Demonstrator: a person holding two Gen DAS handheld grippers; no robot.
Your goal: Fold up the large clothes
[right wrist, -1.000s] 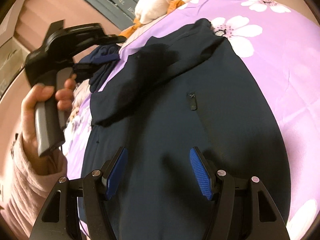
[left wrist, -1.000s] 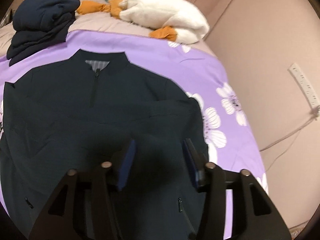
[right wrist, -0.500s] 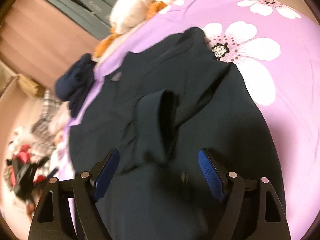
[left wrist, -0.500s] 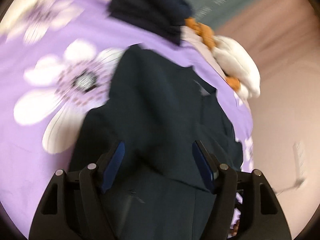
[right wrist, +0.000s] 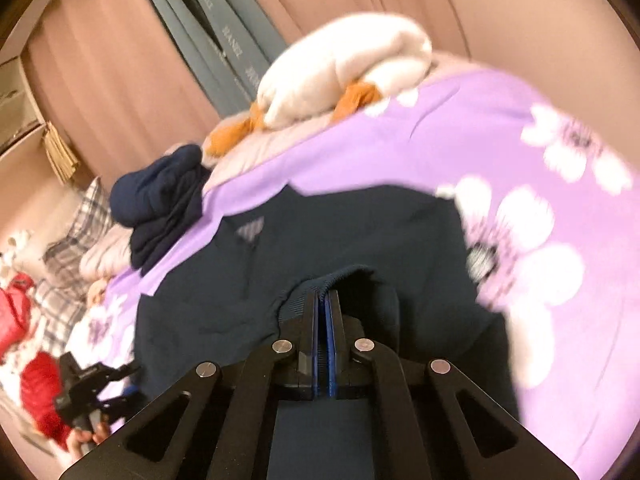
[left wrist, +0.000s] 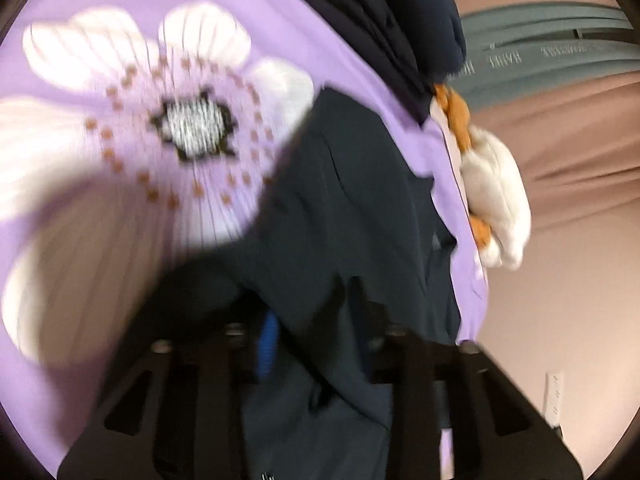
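Note:
A dark navy zip jacket (right wrist: 360,236) lies spread on a purple flowered bedspread (right wrist: 460,152). My right gripper (right wrist: 325,300) is shut on the ribbed cuff (right wrist: 320,280) of a sleeve folded over the jacket's body. In the left wrist view, which is blurred, the jacket (left wrist: 352,216) runs up the middle, and my left gripper (left wrist: 316,320) sits low over its left edge with dark cloth between the fingers. The left gripper also shows far left in the right wrist view (right wrist: 100,384).
A folded navy garment (right wrist: 160,200) lies at the head of the bed beside a white and orange plush toy (right wrist: 340,72). Pink curtains hang behind. Red clothes and plaid fabric (right wrist: 24,320) lie at the left. A pink wall with a socket (left wrist: 554,400) is at right.
My right gripper has closed on the sleeve cuff. My left gripper has dropped to the jacket's left edge and its fingers have narrowed around the cloth.

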